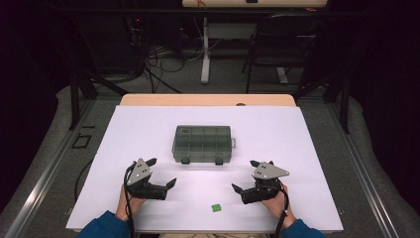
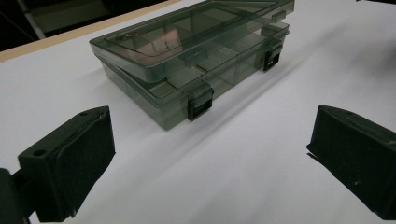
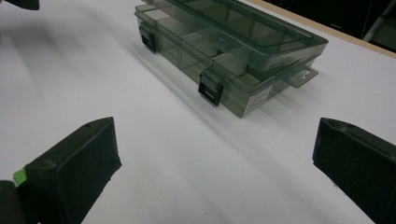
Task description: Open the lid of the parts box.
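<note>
A smoky see-through compartment box (image 1: 202, 144) lies at the middle of the white sheet (image 1: 138, 129), lid down, with two black latches on its near side. My left gripper (image 1: 162, 172) stands open near the front left of the box, apart from it. My right gripper (image 1: 244, 175) is open too, at the front right. A small green block (image 1: 216, 208) lies between the hands near the front edge. In the left gripper view the box (image 2: 187, 51) sits ahead of the wide-open gripper (image 2: 210, 135). The right gripper view shows the box (image 3: 233, 42) beyond the open gripper (image 3: 215, 140), and a green sliver (image 3: 19, 176).
The sheet covers a wooden table whose far edge (image 1: 208, 99) shows behind the box. Beyond it stand a dark chair (image 1: 282, 44), a desk leg (image 1: 205, 49) and floor cables (image 1: 158, 59). Bare sheet lies to either side of the box.
</note>
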